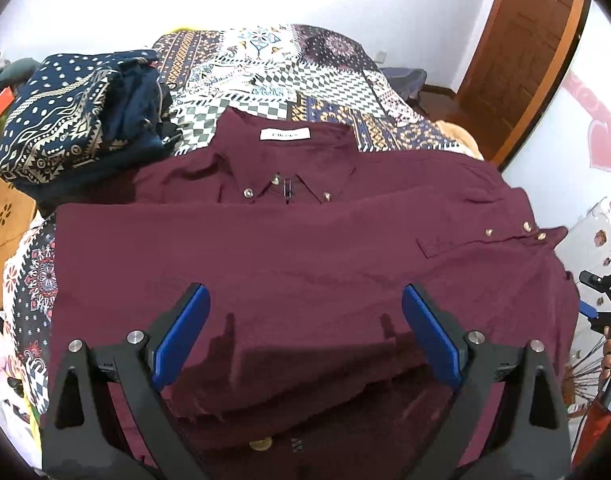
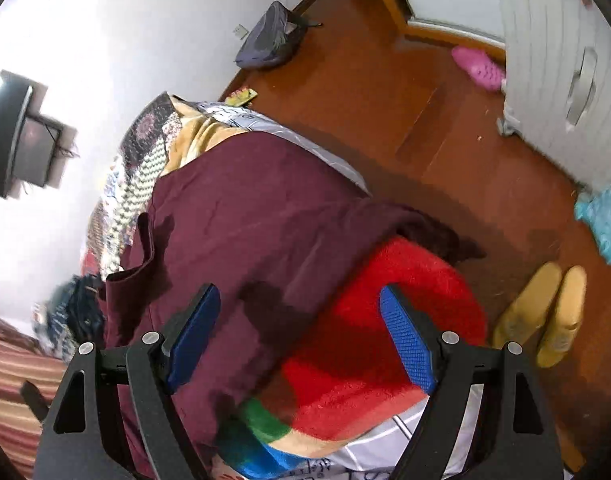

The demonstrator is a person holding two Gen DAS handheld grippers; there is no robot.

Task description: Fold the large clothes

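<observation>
The maroon shirt (image 1: 289,248) lies spread face up on the bed, its collar toward the far side, white neck label showing and the collar points buttoned down. One sleeve is folded across the chest, its buttoned cuff (image 1: 533,236) ending near the bed's right edge. In the right wrist view the same shirt (image 2: 241,216) drapes over the bed's edge, a dark fold of it hanging off toward the floor.

The left gripper (image 1: 305,308) hovers over the shirt's near hem, released — its blue pads (image 1: 181,340) stand wide apart with nothing between them. The right gripper (image 2: 301,308) is likewise spread wide and holds nothing; it sits above the shirt's side where the cloth meets a red fleece blanket (image 2: 389,320).

Under the shirt lies a patchwork bedspread (image 1: 265,64) of navy, white and orange prints. A pile of navy patterned fabric (image 1: 73,120) sits at the bed's far left corner, just beside the shirt's shoulder. On the wooden floor (image 2: 365,92) beyond the bed — a pair of yellow slippers (image 2: 545,316), a pink slipper (image 2: 477,66) and a white drawer cabinet (image 2: 565,68).
</observation>
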